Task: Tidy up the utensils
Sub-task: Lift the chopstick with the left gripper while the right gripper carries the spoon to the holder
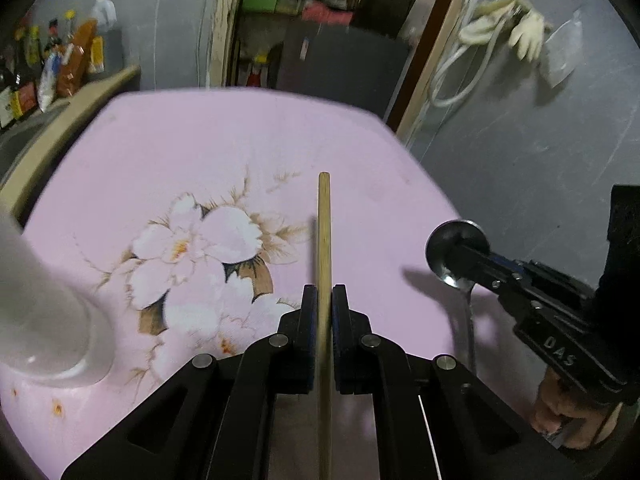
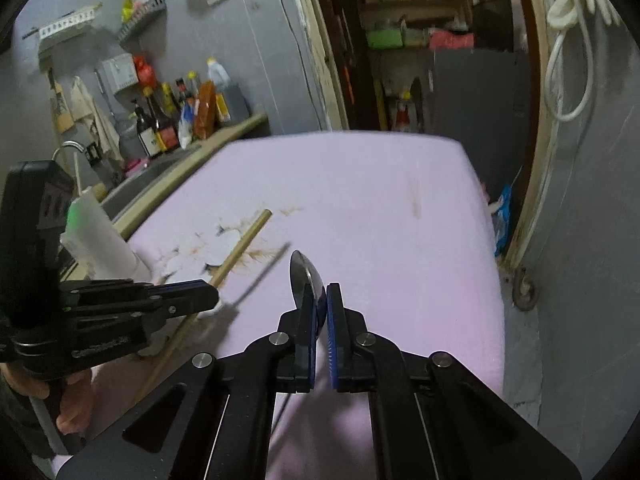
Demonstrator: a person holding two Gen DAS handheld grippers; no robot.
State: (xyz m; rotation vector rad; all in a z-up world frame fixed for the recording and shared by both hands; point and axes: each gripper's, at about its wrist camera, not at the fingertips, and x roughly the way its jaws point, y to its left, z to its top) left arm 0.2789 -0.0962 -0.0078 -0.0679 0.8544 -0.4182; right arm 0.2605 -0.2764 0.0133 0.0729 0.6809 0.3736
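Left claw: our left gripper [image 1: 324, 292] is clamped on a wooden chopstick [image 1: 324, 232], jaws narrow, pads flat on both sides of the stick.
Chopstick: it runs toward 12 o'clock from the jaws in our left view, tip above the table; its rear end passes under the gripper body and is cut off by the frame's lower edge.
Right claw: our right gripper [image 2: 322, 300] is pinched on a metal spoon [image 2: 304, 276], jaws nearly together.
Spoon: the bowl sticks out past the fingertips toward 11 o'clock in our right view; from the left view we see the bowl at 3 o'clock, partly covered by a finger, the handle hanging down toward 6.
Hard to make out: the spoon handle blurs against the table's edge, so we cannot tell where it ends.
White holder: a white cylinder [image 1: 44, 320] stands on the table at 9 o'clock in the left view, top cut off.
Surface: a pink table [image 1: 240, 140] with a flower print [image 1: 200, 264].
Room: grey walls, bottles [image 2: 172, 120] on a counter at 10 o'clock, an open doorway [image 2: 420, 60] at 12.
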